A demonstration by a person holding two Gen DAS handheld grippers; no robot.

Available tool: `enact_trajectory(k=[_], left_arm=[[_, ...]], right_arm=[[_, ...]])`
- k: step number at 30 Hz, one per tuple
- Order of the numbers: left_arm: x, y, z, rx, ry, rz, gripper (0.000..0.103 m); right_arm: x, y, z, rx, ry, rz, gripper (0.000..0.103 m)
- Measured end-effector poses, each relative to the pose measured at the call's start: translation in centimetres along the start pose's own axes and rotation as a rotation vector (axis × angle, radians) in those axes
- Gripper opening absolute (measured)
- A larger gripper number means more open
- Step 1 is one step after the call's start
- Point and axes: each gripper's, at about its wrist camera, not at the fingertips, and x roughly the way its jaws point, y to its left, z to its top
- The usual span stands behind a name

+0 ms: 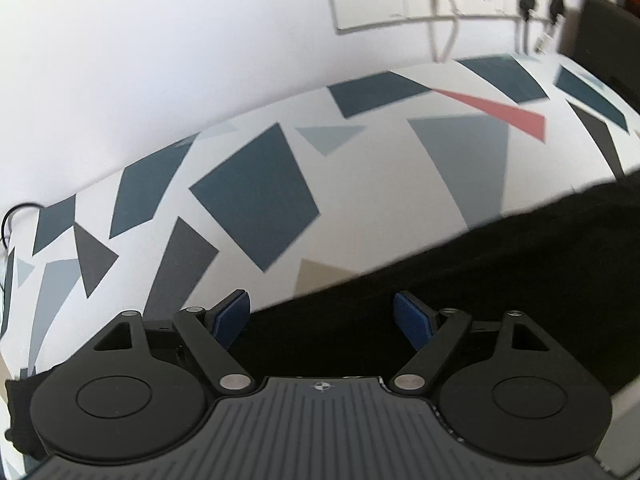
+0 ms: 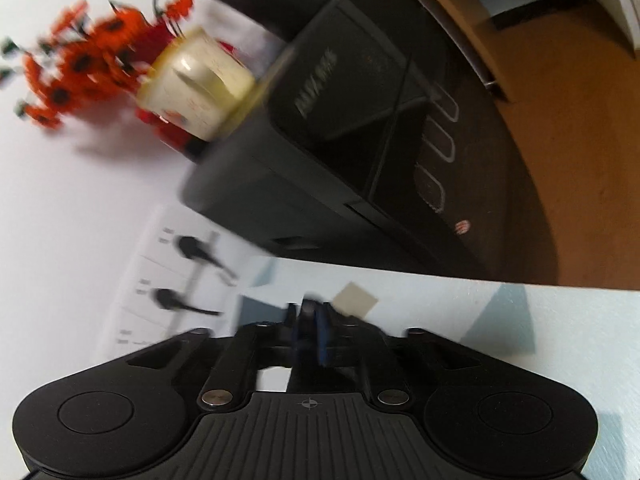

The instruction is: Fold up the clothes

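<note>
From the left wrist view, the left gripper (image 1: 322, 318) hangs with its blue-padded fingers (image 1: 232, 316) spread wide, nothing between them. Just under and ahead of them lies the black cloth garment (image 1: 480, 276), its long edge running slantwise across the white tablecloth with grey, blue and pink geometric patches (image 1: 256, 200). How it is folded I cannot tell; only a dark expanse shows. If that edge is to be taken, I judge the fingers should come down squarely over the hem and bite only the layer meant to move.

From the right wrist view, blurred and tilted, the right gripper (image 2: 310, 322) has its fingers pressed together; something dark seems to sit between them, but whether it is cloth I cannot tell. Beyond it stand a black box-shaped appliance (image 2: 352, 136) and a cream pot of orange artificial flowers (image 2: 196, 84). No garment shows clearly here.
</note>
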Motion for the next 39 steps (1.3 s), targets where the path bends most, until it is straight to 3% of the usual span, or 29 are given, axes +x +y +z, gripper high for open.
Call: enact_trajectory(k=[3,5,7,8,10,21,27,30,35,39], left_arm=[[0.1,0.0,0.3,-0.005,-0.007,-0.005,0.081],[0.2,-0.1,0.4,0.009,-0.009,-0.010,0.081],[0.5,-0.3,0.4,0.022,-0.006,-0.010,0.081],[0.6,-0.3,0.3,0.012,-0.005,-0.010,0.082],[0.7,-0.1,0.2,-0.014,-0.005,-0.009,0.083],[-2.0,1.6,-0.7,-0.077,-0.034,-0.015,0.083],[-6.3,9.0,-5.6,-0.428,-0.100,-0.032,0.084],[-7.6,12.4,-9.0,-0.603,-0.054,-0.030,0.084],[-8.3,17.0,-14.9,-0.779,0.037,0.024,0.085],[-7.9,20.5,-16.5,-0.895,-0.004,0.023,0.090]], right_arm=[[-0.2,1.6,-0.7,-0.132,0.047,0.016,0.039],[-0.9,3.0,-2.1,-0.297,0.098,0.029,0.054],[-1.4,4.6,-4.1,-0.485,0.164,0.017,0.062],[-1.5,5.4,-5.4,-0.584,0.199,0.000,0.064],[-0.4,6.0,-6.3,-0.649,0.208,-0.023,0.067],[5.8,8.5,-10.5,-0.905,0.230,-0.126,0.064],[3.2,9.5,-14.2,-0.889,0.292,-0.037,0.084],[1.9,10.1,-16.0,-0.880,0.323,0.007,0.093],[-0.3,10.9,-19.1,-0.864,0.373,0.082,0.094],[-1.2,12.5,-22.2,-0.878,0.407,0.097,0.094]])
